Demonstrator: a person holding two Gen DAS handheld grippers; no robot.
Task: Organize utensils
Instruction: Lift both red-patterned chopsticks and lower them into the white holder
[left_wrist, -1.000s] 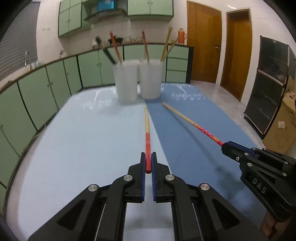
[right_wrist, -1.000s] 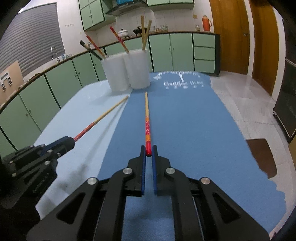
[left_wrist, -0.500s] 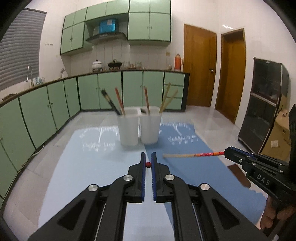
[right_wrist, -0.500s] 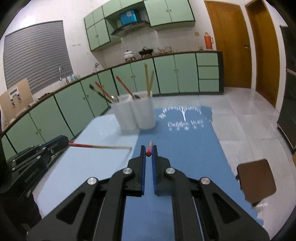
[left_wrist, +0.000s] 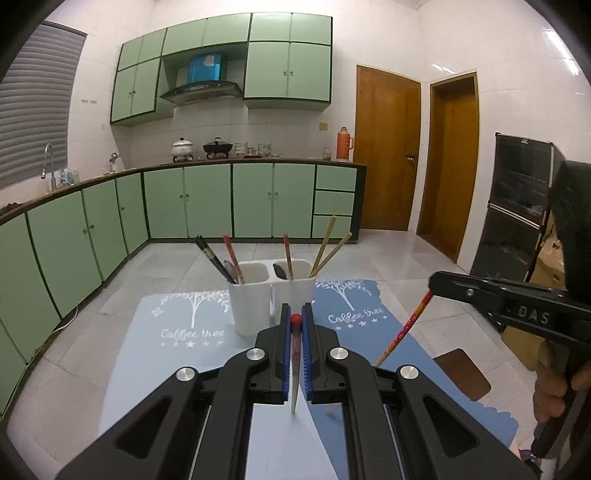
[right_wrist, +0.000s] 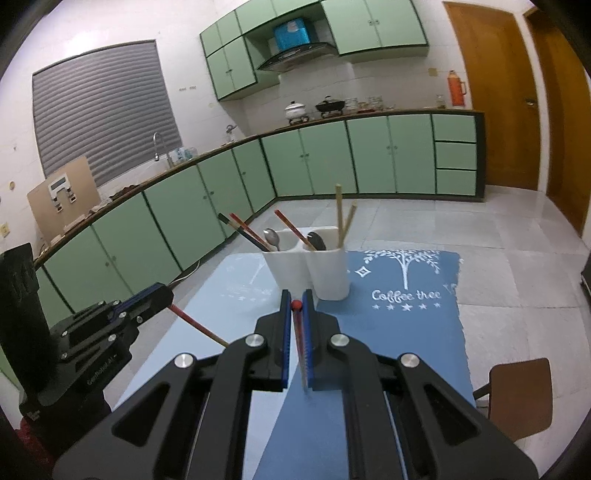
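A: Any writing in frame?
B: "Coffee tree" on the mats, "DAS" on your right gripper at right.
A: Grippers?
B: Your left gripper and the right each pinch a chopstick at centre, below the holder.

"Coffee tree" in white script, under a white tree drawing with stars, on the light blue placemat. Same "Coffee tree" print on the darker blue placemat. "DAS" in raised letters on the side of the right gripper body, seen from the left wrist view. Small white lettering on the left gripper body, starts like "Gen", rest too small to read. Nothing else legible.
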